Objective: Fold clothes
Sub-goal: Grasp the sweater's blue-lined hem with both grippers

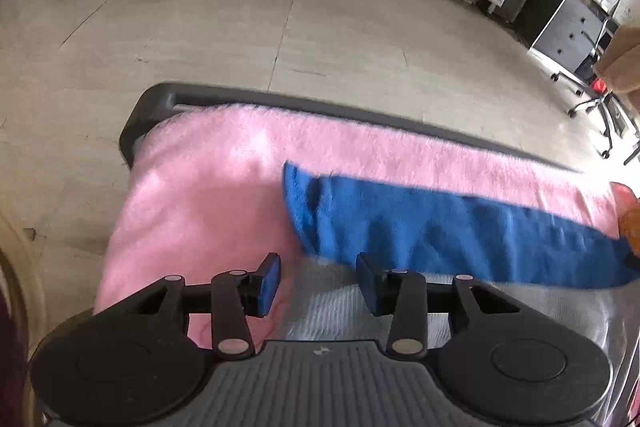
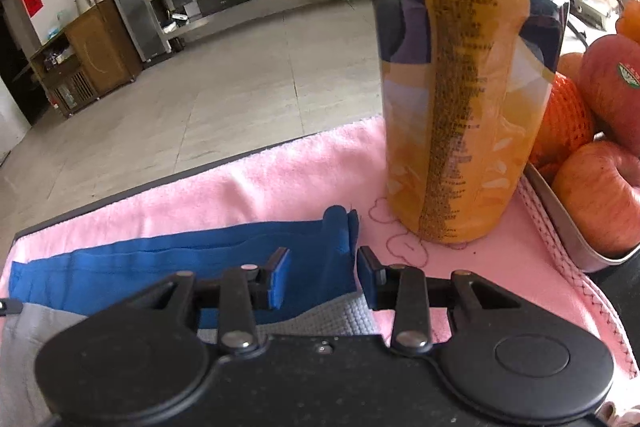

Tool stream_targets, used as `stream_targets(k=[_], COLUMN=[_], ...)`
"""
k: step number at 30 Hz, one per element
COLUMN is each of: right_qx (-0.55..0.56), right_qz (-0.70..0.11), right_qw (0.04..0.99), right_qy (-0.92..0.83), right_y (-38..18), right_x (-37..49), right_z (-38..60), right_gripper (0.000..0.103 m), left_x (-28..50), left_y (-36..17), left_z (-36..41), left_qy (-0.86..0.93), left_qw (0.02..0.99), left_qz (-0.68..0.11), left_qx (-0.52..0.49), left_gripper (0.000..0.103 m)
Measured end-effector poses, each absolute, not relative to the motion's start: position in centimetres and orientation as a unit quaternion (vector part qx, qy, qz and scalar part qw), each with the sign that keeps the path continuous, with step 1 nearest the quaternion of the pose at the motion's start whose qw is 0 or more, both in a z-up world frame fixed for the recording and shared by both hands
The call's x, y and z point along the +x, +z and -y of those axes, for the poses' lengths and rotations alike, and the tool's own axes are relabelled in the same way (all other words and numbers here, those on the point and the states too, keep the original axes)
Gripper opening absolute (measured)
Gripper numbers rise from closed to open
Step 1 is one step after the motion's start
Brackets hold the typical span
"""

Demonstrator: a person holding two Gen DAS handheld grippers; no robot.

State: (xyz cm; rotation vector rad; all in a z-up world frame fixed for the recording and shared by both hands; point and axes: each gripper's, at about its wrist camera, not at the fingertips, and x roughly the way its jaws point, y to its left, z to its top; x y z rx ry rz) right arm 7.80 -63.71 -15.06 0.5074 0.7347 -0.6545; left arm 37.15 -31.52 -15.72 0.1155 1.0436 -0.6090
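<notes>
**Both grippers low over the folded cloths, jaws part-open**

Your left gripper (image 1: 318, 277) hangs over the near-left end of the blue cloth (image 1: 440, 227) — jaws partly apart, nothing pinched between them. Your right gripper (image 2: 322, 277) sits at the cloth's right end, jaws likewise apart and empty. The blue cloth lies as a long band on the pink towel (image 1: 208, 187), over a grey cloth (image 2: 340, 319). A juice bottle (image 2: 460, 107) stands just beyond, beside a tray of apples (image 2: 600, 195).

Both wrist views look steeply down, close, sharing the blue cloth (image 1: 440, 227).
</notes>
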Motion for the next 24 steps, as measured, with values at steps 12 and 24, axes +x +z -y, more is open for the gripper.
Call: stream_targets(k=[12,24], right_qx=[0.265,0.22], right_qz=[-0.333,-0.265], right_qw=[0.852,0.89], right_qy=[-0.306,-0.299], right_y=[-16.7,-10.1], right_x=[8.0,5.2], right_z=[65.0,61.2], right_gripper=[0.027,0.005], left_x=[37.9,31.7], left_y=[-16.0,-8.5], left_z=[33.6,32.4], left_qy=[-0.269,-0.276], left_qw=[0.844,0.892], left_qz=[-0.459,-0.346], left_qx=[0.072,0.089], left_gripper=[0.006,0.002])
